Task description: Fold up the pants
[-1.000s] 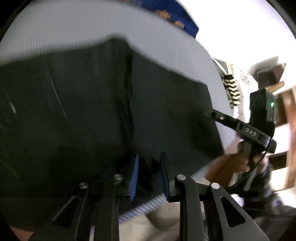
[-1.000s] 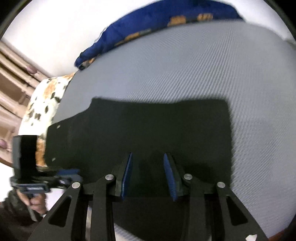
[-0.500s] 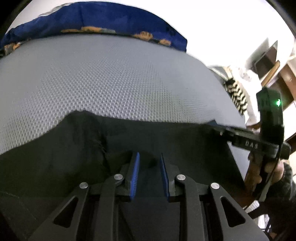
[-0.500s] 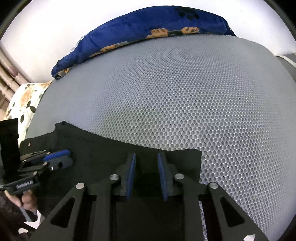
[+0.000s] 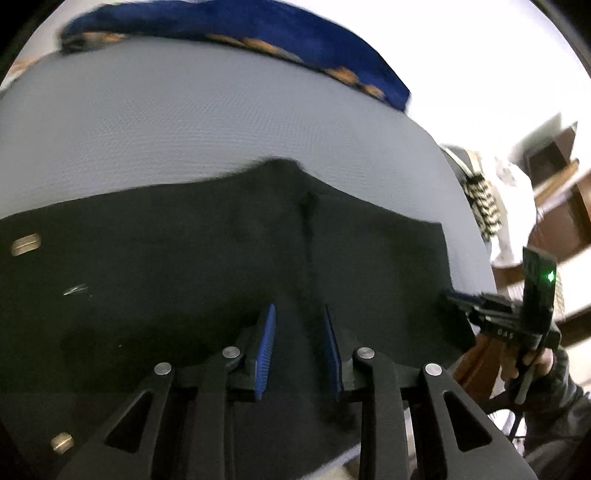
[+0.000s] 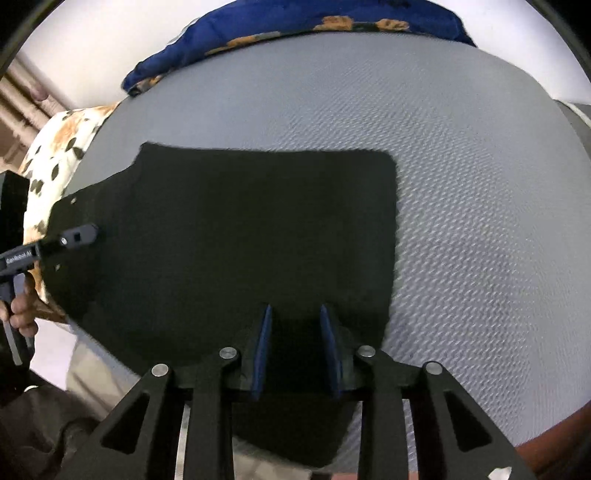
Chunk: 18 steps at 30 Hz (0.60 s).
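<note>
Black pants (image 6: 236, 236) lie spread flat on a grey textured mattress (image 6: 480, 192), folded into a broad dark panel that runs from the mattress's left edge toward its middle; the waist end with small metal rivets hangs at the left edge, and the squared-off right end stops short of the right edge. The near edge of the pants droops over the mattress's near edge. Left hand-held gripper (image 5: 299, 347): blue-padded jaws part-spread and opening, black fabric under and between them, near the near edge by a vertical seam (image 5: 308, 221); cannot tell from the pictures whether the pads press the cloth. In the right wrist view this same gripper (image 6: 79, 235) comes in from the left edge, tip over the waist end, held by a person's hand (image 6: 22, 314). Right hand-held gripper (image 6: 295, 347): jaws likewise part-spread and opening, fabric between them at the near edge close to the pants' right end; grip on the cloth not discernible. In the left wrist view it (image 5: 458, 301) sits at the pants' right corner, green light on its body. Blue pillow with orange print (image 6: 295, 22) lies along the far edge of the mattress; a white floral cushion (image 6: 55, 147) lies off the left edge.
</note>
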Tool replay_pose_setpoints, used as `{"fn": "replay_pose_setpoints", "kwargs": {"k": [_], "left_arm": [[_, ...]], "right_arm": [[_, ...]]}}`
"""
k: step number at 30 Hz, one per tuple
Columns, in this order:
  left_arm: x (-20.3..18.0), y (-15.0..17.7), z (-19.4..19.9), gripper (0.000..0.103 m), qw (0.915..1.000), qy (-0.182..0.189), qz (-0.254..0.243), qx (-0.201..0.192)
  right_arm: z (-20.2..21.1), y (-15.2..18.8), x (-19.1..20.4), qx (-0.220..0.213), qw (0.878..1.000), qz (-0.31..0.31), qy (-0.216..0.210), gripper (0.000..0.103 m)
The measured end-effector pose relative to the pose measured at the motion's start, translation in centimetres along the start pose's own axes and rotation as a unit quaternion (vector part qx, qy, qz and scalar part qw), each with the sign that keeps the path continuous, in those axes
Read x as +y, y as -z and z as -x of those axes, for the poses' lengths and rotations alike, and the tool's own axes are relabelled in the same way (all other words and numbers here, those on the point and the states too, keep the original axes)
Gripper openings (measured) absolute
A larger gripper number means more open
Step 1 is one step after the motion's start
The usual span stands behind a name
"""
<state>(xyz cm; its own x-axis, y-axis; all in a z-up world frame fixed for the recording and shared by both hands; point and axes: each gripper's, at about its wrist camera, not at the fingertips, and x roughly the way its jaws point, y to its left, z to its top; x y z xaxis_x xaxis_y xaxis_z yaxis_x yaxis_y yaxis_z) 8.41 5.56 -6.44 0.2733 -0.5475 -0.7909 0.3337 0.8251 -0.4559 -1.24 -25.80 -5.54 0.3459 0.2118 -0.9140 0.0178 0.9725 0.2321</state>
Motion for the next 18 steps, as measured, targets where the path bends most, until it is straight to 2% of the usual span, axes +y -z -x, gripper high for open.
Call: {"fn": "replay_pose_setpoints", "kwargs": {"k": [2,4,9,13,18], "left_arm": [[1.6,0.9,2.7,0.032,0.9995,-0.011,0.018,-0.022],[3.3,1.7,5.6,0.041,0.9979,-0.021,0.040,-0.046],[8.2,4.2,11.3,0.043,0.9897,-0.031,0.104,-0.093],[12.0,6.9,13.7,0.044,0.9816,-0.027,0.160,-0.100],[16.2,10.4,14.1,0.044,0.9752,-0.004,0.210,-0.071]], "right_arm": [[-0.4,0.3,1.3,0.011,1.000,0.004,-0.023,0.027],[-0.9,0.5,3.2,0.017,0.999,0.023,-0.033,0.027],[-2.7,0.8,8.7,0.035,0.994,0.070,-0.080,0.027],[-4.0,0.6,12.7,0.047,0.988,0.100,-0.112,0.027],[-5.4,-0.5,15.9,0.055,0.984,0.116,-0.123,0.029]]}}
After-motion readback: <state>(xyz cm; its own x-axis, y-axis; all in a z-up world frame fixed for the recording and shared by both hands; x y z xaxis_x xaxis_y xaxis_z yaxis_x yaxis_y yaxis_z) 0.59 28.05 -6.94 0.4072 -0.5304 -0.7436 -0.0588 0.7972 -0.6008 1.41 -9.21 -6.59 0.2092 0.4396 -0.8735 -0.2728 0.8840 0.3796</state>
